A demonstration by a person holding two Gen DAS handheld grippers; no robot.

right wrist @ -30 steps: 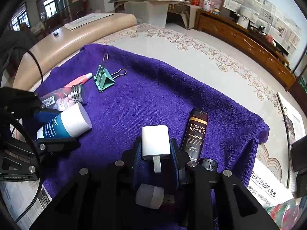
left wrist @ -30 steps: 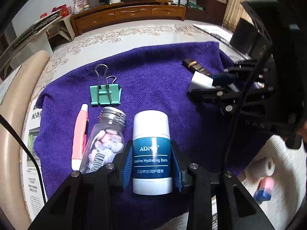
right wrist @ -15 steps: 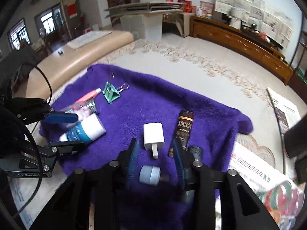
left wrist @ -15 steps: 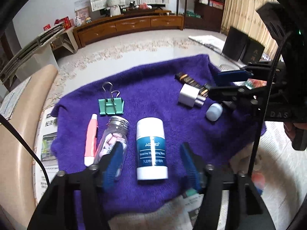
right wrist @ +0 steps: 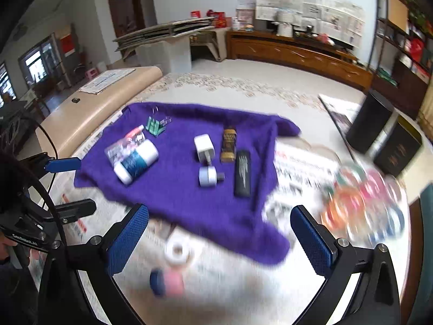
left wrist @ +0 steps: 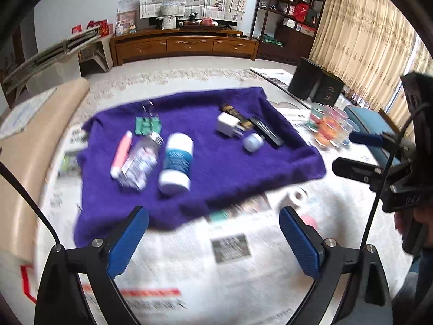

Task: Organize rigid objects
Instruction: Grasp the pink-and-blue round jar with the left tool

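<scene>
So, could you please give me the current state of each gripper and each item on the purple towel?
left gripper: open, empty
right gripper: open, empty
balm stick: lying down, capped
pill bottle: lying down, lid on
pink pen: lying flat
binder clip: handles up
white charger: lying flat
purple towel: spread out

Motion blur smears the cluster of coloured cups (right wrist: 362,203) at right in the right wrist view, and the pink-and-blue item (right wrist: 167,283) at lower centre; the newspaper (left wrist: 230,249) print is unreadable.
</scene>
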